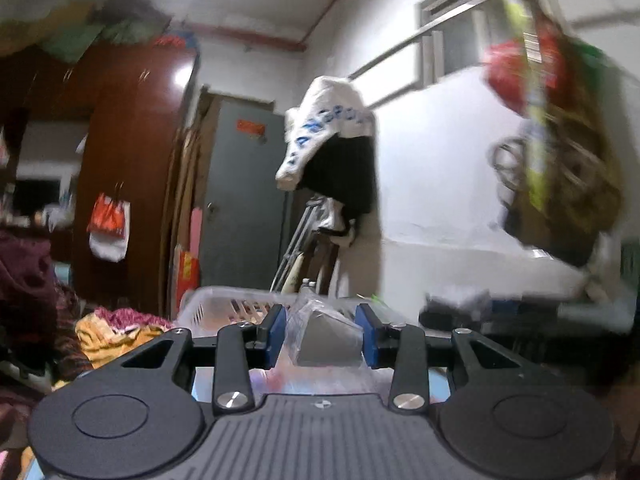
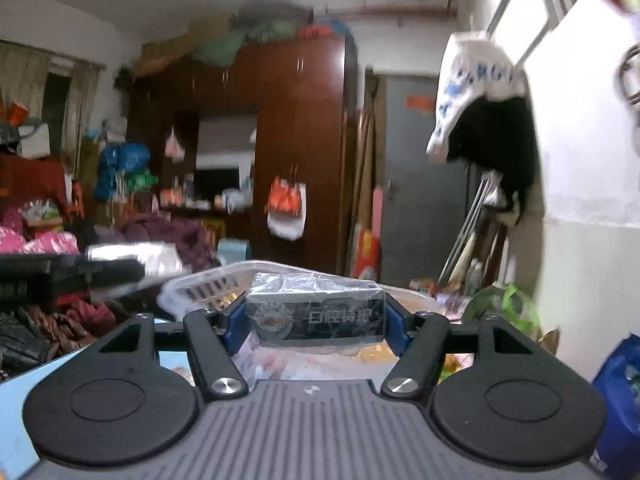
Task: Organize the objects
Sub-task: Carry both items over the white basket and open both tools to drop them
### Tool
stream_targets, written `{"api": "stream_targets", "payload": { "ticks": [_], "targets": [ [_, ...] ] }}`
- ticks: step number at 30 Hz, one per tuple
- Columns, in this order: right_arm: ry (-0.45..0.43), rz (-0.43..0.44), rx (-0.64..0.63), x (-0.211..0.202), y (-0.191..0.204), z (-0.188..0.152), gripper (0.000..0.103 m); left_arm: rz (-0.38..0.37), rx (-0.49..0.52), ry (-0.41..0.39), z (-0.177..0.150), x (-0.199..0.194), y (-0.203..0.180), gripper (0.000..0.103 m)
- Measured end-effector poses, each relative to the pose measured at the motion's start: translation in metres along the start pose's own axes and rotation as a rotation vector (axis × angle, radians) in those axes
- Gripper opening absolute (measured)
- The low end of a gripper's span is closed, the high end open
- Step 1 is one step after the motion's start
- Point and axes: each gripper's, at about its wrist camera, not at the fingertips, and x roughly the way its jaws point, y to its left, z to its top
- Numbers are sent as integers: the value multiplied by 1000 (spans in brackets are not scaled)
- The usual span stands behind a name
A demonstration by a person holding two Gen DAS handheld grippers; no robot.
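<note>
Blue pads of the left tool pinch a grey box in clear wrap; the right tool clamps a dark, perhaps printed, box, both before a white basket.

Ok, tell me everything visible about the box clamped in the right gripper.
The box is a dark, oblong carton wrapped in clear, crinkled plastic, with a round emblem and pale printed characters on its near face. It is held level, long side across, between the blue pads of the right gripper, which press on its two short ends. Behind and below it sits a white slotted plastic basket; whether the box touches it cannot be told.
</note>
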Motion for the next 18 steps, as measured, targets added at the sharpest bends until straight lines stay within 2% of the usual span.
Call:
{"api": "stream_targets", "payload": {
  "ticks": [2, 5, 6, 7, 8, 9, 12, 15, 16, 18],
  "targets": [
    [60, -18, 2, 29, -4, 5, 68, 14, -40, 66, 16, 37, 11, 42],
    [112, -24, 7, 56, -9, 5, 71, 38, -61, 134, 20, 78, 22, 44],
    [120, -28, 18, 59, -10, 4, 82, 42, -70, 142, 18, 86, 24, 46],
    [112, -43, 34, 58, -12, 4, 98, 39, -79, 161, 17, 95, 27, 61],
    [91, -59, 52, 53, -13, 3, 103, 29, -93, 184, 15, 101, 29, 78],
    [71, -57, 61, 42, -14, 1, 103, 17, -103, 191, 13, 102, 31, 80],
    [39, -8, 78, 3, -16, -12, 103, 13, -61, 125, 7, 70, 26, 80],
    [48, -75, 62, -30, -14, -40, 103, -9, -23, 62, -6, 16, 19, 82],
    [59, -85, 56, -31, -17, -47, 103, 0, -2, 42, -16, -5, 16, 86],
    [104, -68, 75, -35, -21, -69, 103, 35, 36, 29, -37, -34, 12, 87]
  ]
}}
